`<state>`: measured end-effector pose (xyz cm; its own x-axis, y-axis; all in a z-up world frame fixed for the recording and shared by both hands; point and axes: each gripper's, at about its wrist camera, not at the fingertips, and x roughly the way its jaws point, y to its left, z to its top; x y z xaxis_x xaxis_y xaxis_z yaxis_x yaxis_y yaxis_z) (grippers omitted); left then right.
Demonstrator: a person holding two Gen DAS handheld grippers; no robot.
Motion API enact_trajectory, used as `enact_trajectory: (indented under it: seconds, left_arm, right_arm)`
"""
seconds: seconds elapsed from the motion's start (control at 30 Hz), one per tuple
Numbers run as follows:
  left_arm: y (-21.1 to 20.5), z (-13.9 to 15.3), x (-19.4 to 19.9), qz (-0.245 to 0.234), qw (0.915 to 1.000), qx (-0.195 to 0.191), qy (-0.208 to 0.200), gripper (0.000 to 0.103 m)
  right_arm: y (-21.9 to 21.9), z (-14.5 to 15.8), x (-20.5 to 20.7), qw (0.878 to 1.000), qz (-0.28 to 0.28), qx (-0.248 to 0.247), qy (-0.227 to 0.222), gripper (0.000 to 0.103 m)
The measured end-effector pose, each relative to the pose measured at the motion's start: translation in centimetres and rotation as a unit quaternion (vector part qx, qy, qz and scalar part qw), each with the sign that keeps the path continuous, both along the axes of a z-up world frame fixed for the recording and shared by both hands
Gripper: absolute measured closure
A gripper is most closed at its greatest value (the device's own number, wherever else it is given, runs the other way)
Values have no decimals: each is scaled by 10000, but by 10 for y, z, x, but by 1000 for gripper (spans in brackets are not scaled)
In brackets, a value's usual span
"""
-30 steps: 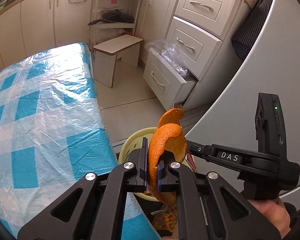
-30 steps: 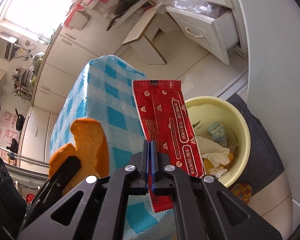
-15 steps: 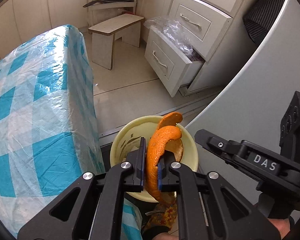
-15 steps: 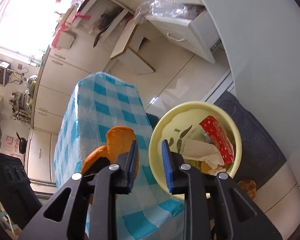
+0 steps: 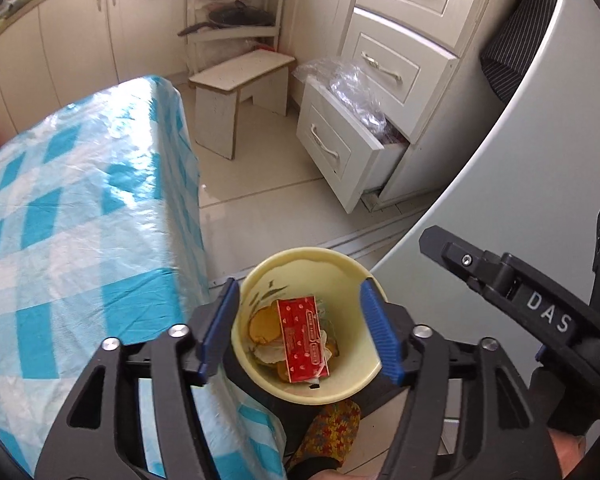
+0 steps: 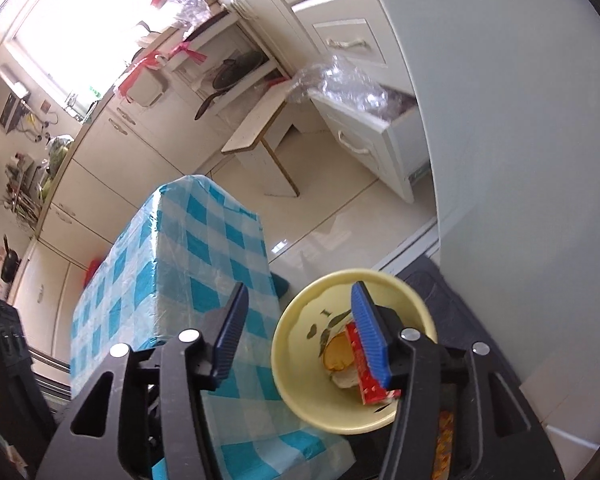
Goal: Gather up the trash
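**Both claws spread wide above the yellow bin**

The left claw (image 5: 300, 328) points steeply down over the yellow bin (image 5: 300, 258), its blue-padded fingers (image 5: 220, 326) set wide apart with nothing between them; the bin's mouth fills the gap. The right claw (image 6: 298, 330) is also tipped downward and gaping, empty, with the bin (image 6: 300, 312) showing at about 4 o'clock from its midpoint, partly behind the right-hand finger (image 6: 370, 338).

Inside the bin lies a red wrapper (image 5: 303, 338), flat and face up, resting on pale paper scraps and pieces of orange peel (image 5: 264, 326). In the right wrist view the wrapper (image 6: 366, 376) and peel (image 6: 338, 354) are seen again, half hidden by the finger.

The bin stands on the floor just beside the corner of the desk (image 5: 80, 220), which wears a blue-and-white checked cloth under clear plastic. From the left wrist view the desk runs off toward 10 o'clock, and the right claw's black body (marked DAS) (image 5: 540, 312) juts in from 3 o'clock, a bit of the person's hand (image 5: 568, 452) visible at its base.

Farther off, toward 12 o'clock, a small white stool (image 5: 240, 76) sits on the tiled floor, and at 1 o'clock an open drawer (image 5: 340, 144) holds crumpled clear plastic (image 5: 352, 92).
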<state>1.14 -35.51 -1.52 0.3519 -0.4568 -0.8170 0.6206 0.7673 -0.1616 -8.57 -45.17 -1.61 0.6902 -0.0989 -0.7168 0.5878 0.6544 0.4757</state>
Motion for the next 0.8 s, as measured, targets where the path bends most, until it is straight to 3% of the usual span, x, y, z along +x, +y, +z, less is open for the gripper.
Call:
enact_trajectory:
  seconds: [0.13, 0.23, 0.5, 0.67, 0.8]
  left_arm:
    - [23, 25, -14, 161, 9991, -38, -386, 17]
    - [39, 43, -25, 182, 9978, -45, -640, 11]
    - [85, 84, -56, 118, 9939, -95, -1096, 8]
    - [121, 101, -71, 138, 9934, -122, -1129, 8]
    - [154, 112, -83, 180, 9929, -170, -1161, 8]
  right_arm:
    - [14, 24, -6, 9980, -7, -626, -84, 24]
    - [28, 44, -16, 9930, -79, -1163, -178, 13]
    - [68, 72, -53, 9831, -342, -1758, -378, 8]
    - [100, 97, -76, 9769, -348, -2053, -481, 7]
    - [131, 115, -83, 9686, -271, -2466, -160, 7]
